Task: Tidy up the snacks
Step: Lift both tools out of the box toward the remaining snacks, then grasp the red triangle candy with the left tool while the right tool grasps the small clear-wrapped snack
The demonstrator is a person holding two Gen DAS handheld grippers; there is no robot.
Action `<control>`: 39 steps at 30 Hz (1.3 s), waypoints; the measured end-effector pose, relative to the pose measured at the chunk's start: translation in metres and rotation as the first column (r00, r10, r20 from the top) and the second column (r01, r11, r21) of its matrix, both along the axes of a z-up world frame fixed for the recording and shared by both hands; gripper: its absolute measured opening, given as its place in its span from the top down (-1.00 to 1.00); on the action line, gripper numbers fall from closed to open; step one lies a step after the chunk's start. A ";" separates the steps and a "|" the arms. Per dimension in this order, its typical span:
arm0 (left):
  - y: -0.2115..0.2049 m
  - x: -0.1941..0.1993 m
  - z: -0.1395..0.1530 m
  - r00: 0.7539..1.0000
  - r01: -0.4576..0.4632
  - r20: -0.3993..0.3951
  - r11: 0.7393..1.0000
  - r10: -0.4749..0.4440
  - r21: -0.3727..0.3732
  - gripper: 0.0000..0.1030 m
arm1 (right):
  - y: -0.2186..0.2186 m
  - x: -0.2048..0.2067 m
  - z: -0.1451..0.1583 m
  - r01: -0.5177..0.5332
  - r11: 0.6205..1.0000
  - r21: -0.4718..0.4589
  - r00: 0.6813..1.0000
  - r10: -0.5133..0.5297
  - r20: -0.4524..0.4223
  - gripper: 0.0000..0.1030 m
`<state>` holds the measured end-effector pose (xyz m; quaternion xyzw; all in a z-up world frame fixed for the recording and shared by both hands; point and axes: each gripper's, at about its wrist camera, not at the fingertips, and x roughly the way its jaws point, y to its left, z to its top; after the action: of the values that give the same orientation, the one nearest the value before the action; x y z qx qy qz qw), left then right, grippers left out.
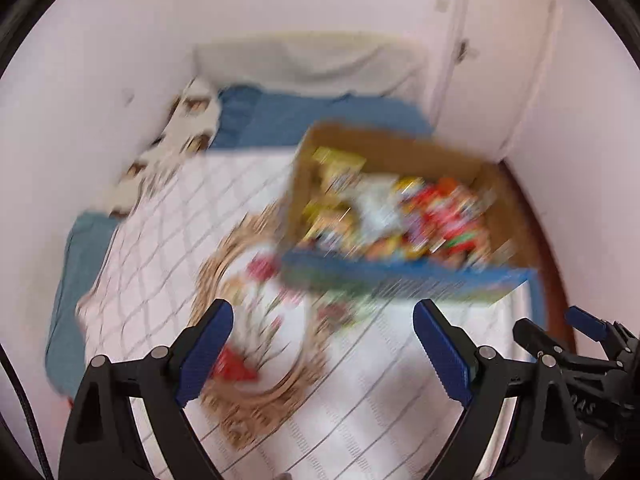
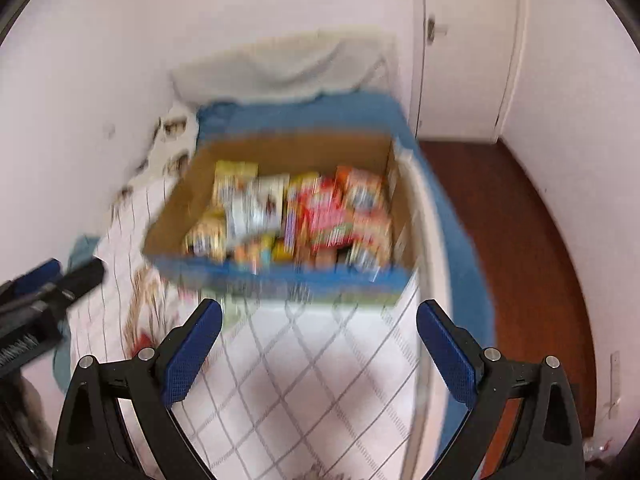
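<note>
A cardboard box (image 1: pixel 408 144) with a blue front edge sits on a bed, full of several colourful snack packets (image 1: pixel 400 212). It also shows in the right wrist view (image 2: pixel 280 152), with its packets (image 2: pixel 304 212). A round woven tray (image 1: pixel 260 344) with a red packet (image 1: pixel 234 366) lies on the bed left of the box. My left gripper (image 1: pixel 322 316) is open and empty above the tray's right side. My right gripper (image 2: pixel 318 316) is open and empty, short of the box's front edge. Both views are motion-blurred.
The bed has a white checked cover (image 2: pixel 300 380), a blue sheet (image 1: pixel 312 116) and a pale pillow (image 1: pixel 304 60) at the head. Walls close it in on the left. A door (image 2: pixel 468 48) and a brown floor (image 2: pixel 516 248) lie to the right.
</note>
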<state>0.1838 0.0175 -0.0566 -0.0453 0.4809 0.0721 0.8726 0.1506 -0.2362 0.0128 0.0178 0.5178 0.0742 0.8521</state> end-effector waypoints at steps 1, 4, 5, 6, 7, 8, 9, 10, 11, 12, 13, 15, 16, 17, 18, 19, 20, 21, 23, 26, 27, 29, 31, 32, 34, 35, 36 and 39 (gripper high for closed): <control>0.009 -0.003 -0.013 0.999 -0.018 -0.037 1.000 0.018 0.003 -0.79 | 0.004 -0.001 -0.023 -0.001 1.000 -0.002 0.999 0.001 -0.050 -0.94; 0.043 -0.010 -0.066 0.980 -0.092 -0.180 0.996 0.091 -0.001 -0.79 | 0.017 0.001 -0.090 -0.002 1.000 -0.013 0.983 0.000 -0.182 -0.94; 0.053 -0.012 -0.081 0.970 -0.118 -0.215 0.993 0.116 0.004 -0.79 | 0.020 0.002 -0.108 -0.002 1.000 -0.022 0.977 -0.003 -0.213 -0.94; 0.063 -0.014 -0.095 0.958 -0.140 -0.252 0.990 0.135 -0.003 -0.79 | 0.025 0.004 -0.133 -0.005 1.000 -0.028 0.966 -0.002 -0.258 -0.94; 0.071 -0.015 -0.106 0.950 -0.156 -0.274 0.988 0.147 -0.014 -0.79 | 0.028 0.005 -0.148 -0.005 0.999 -0.034 0.961 -0.005 -0.278 -0.94; 0.077 -0.017 -0.115 0.943 -0.173 -0.291 0.985 0.160 -0.019 -0.79 | 0.032 0.006 -0.163 -0.009 0.999 -0.049 0.955 -0.005 -0.297 -0.94; 0.084 -0.018 -0.123 0.936 -0.188 -0.308 0.982 0.170 -0.029 -0.79 | 0.034 0.007 -0.175 -0.012 0.998 -0.058 0.949 -0.007 -0.315 -0.94; 0.090 -0.018 -0.133 0.929 -0.199 -0.328 0.979 0.174 -0.045 -0.79 | 0.036 0.007 -0.187 -0.013 0.997 -0.070 0.942 -0.011 -0.335 -0.94; 0.094 -0.018 -0.139 0.923 -0.205 -0.343 0.977 0.175 -0.054 -0.79 | 0.039 0.008 -0.195 -0.021 0.997 -0.077 0.941 -0.006 -0.337 -1.00; 0.097 -0.016 -0.148 0.919 -0.204 -0.357 0.976 0.165 -0.073 -0.79 | 0.041 0.008 -0.202 -0.032 0.995 -0.093 0.940 -0.002 -0.340 -1.00; 0.099 -0.015 -0.152 0.917 -0.201 -0.367 0.976 0.158 -0.081 -0.79 | 0.041 0.009 -0.206 -0.035 0.994 -0.100 0.938 -0.002 -0.345 -1.00; 0.101 -0.011 -0.163 0.909 -0.186 -0.396 0.977 0.133 -0.100 -0.79 | 0.040 0.009 -0.210 -0.034 0.995 -0.094 0.934 -0.002 -0.356 -1.00; 0.102 -0.010 -0.167 0.904 -0.186 -0.409 0.976 0.126 -0.110 -0.79 | 0.039 0.010 -0.213 -0.036 0.996 -0.087 0.932 0.002 -0.362 -1.00; 0.103 -0.009 -0.171 0.902 -0.186 -0.415 0.976 0.121 -0.118 -0.79 | 0.038 0.010 -0.215 -0.038 0.996 -0.080 0.930 0.006 -0.367 -1.00; 0.104 -0.009 -0.175 0.901 -0.181 -0.420 0.975 0.111 -0.129 -0.79 | 0.037 0.010 -0.218 -0.045 0.996 -0.074 0.928 0.014 -0.373 -1.00; 0.105 -0.008 -0.180 0.896 -0.180 -0.430 0.975 0.108 -0.130 -0.79 | 0.039 0.012 -0.223 -0.073 0.994 -0.075 0.920 0.038 -0.391 -1.00; 0.106 -0.007 -0.183 0.894 -0.180 -0.436 0.974 0.106 -0.134 -0.79 | 0.040 0.016 -0.223 -0.095 0.992 -0.082 0.913 0.054 -0.404 -1.00; 0.107 -0.007 -0.187 0.892 -0.180 -0.441 0.973 0.099 -0.146 -0.79 | 0.041 0.016 -0.218 -0.099 0.991 -0.085 0.913 0.056 -0.404 -0.98; 0.109 -0.007 -0.193 0.888 -0.189 -0.450 0.968 0.098 -0.163 -0.79 | 0.049 0.015 -0.202 -0.111 0.991 -0.078 0.933 0.077 -0.351 -0.67; 0.111 -0.007 -0.199 0.884 -0.197 -0.458 0.963 0.093 -0.184 -0.79 | 0.070 0.017 -0.171 -0.131 0.991 0.011 0.961 0.129 -0.242 -0.49; 0.112 -0.007 -0.200 0.884 -0.200 -0.458 0.962 0.094 -0.188 -0.79 | 0.079 0.020 -0.163 -0.129 0.990 0.055 0.968 0.138 -0.209 -0.49; 0.118 -0.004 -0.203 0.884 -0.205 -0.457 0.961 0.100 -0.187 -0.79 | 0.097 0.029 -0.156 -0.136 0.986 0.096 0.972 0.152 -0.181 -0.49; 0.125 -0.008 -0.203 0.885 -0.213 -0.453 0.959 0.110 -0.185 -0.79 | 0.121 0.041 -0.156 -0.154 0.983 0.102 0.973 0.168 -0.155 -0.49; 0.128 -0.010 -0.203 0.885 -0.217 -0.451 0.959 0.115 -0.182 -0.79 | 0.131 0.046 -0.158 -0.162 0.982 0.093 0.974 0.174 -0.143 -0.49; 0.136 -0.016 -0.200 0.885 -0.225 -0.448 0.959 0.127 -0.173 -0.79 | 0.153 0.054 -0.163 -0.176 0.982 0.062 0.974 0.183 -0.137 -0.49; 0.138 -0.017 -0.199 0.885 -0.229 -0.447 0.958 0.132 -0.172 -0.79 | 0.163 0.061 -0.166 -0.181 0.982 0.055 0.972 0.187 -0.141 -0.49; 0.144 -0.017 -0.198 0.884 -0.234 -0.446 0.957 0.136 -0.172 -0.79 | 0.171 0.066 -0.173 -0.187 0.982 0.032 0.970 0.189 -0.151 -0.49; 0.148 -0.021 -0.196 0.886 -0.239 -0.441 0.955 0.141 -0.174 -0.79 | 0.183 0.074 -0.182 -0.193 0.981 -0.028 0.971 0.186 -0.148 -0.29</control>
<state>0.1632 0.1660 -0.2523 -0.1733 0.6570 0.1114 0.7252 0.2249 -0.0529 -0.1688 -0.0444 0.5791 0.1428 0.8014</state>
